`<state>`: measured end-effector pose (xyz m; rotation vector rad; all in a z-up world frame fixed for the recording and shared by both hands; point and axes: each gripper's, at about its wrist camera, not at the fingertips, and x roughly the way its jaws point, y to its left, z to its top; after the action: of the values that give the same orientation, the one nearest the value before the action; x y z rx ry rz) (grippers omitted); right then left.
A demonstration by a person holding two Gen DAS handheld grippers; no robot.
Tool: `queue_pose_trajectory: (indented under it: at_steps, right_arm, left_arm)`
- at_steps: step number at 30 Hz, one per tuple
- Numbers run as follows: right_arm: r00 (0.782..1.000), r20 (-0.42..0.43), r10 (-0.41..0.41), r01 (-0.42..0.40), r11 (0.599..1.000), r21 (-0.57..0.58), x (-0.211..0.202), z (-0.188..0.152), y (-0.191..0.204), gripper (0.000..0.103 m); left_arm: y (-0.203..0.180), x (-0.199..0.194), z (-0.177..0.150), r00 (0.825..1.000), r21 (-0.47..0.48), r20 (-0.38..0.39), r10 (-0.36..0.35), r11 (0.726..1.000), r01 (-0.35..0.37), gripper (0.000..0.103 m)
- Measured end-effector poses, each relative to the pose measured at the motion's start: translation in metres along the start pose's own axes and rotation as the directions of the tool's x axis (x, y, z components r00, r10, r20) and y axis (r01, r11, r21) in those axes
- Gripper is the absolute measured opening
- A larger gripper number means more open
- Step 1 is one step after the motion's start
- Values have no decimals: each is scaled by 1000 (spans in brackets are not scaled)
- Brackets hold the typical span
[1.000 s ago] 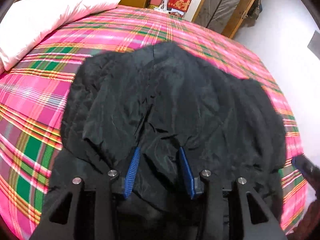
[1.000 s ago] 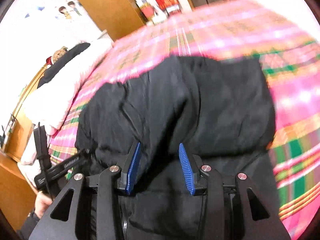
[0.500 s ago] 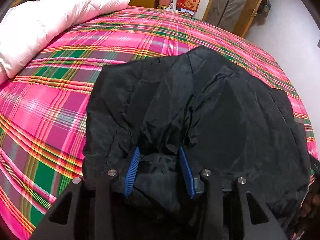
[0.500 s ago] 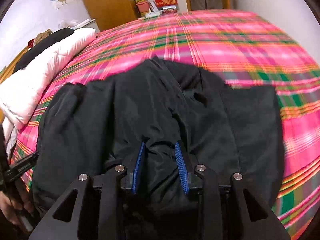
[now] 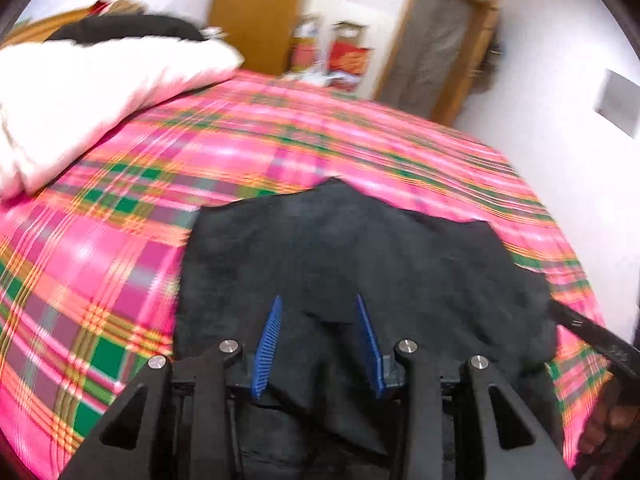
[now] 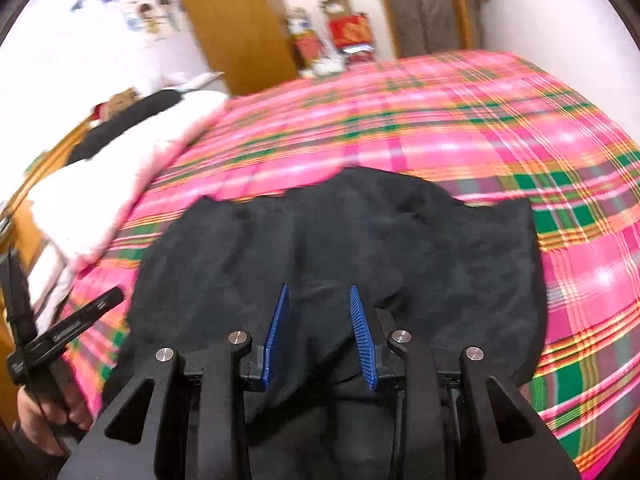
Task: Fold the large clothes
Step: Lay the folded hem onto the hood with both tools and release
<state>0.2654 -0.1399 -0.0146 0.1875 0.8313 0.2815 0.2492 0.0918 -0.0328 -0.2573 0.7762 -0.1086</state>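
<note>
Left wrist view: crumpled black fabric garment (image 5: 360,264), on the pink plaid bed (image 5: 120,280), is seemingly pinched by closing left tongs (image 5: 318,320); right tongs (image 6: 318,312) likewise clenched on it.

No text can be read: the pale print on the black bar of the other gripper (image 6: 68,328) and the gold marks on the red cardboard box (image 6: 351,31) are too blurred.

One black garment (image 5: 360,248) — two grippers — one plaid bed (image 5: 120,240), one white pillow (image 5: 100,92).
</note>
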Motion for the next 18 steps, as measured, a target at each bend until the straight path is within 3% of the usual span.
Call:
queue_pose_trajectory:
  at_steps: [3,5,11,18]
  right_arm:
    - [996,-91,-9,5,999,-45,30,-19,12,32]
    - [987,-155,-37,30,998,-48,55,-35,9,29]
    - [980,-181,-85,68,993,-98,79,-53,8,26]
    - [975,-210,-71,57,996,-74,79,-40,4,26]
  left_arm:
    - [-15,24,-18,995,66,-97,-17,997,24,40]
    - [-14,52,-36,980,69,-197,2,998,12,40]
    - [-16,70,-44,979,104,-201,29,995,-8,42]
    - [-14,68,-46,984,76,-174,22,997,-9,41]
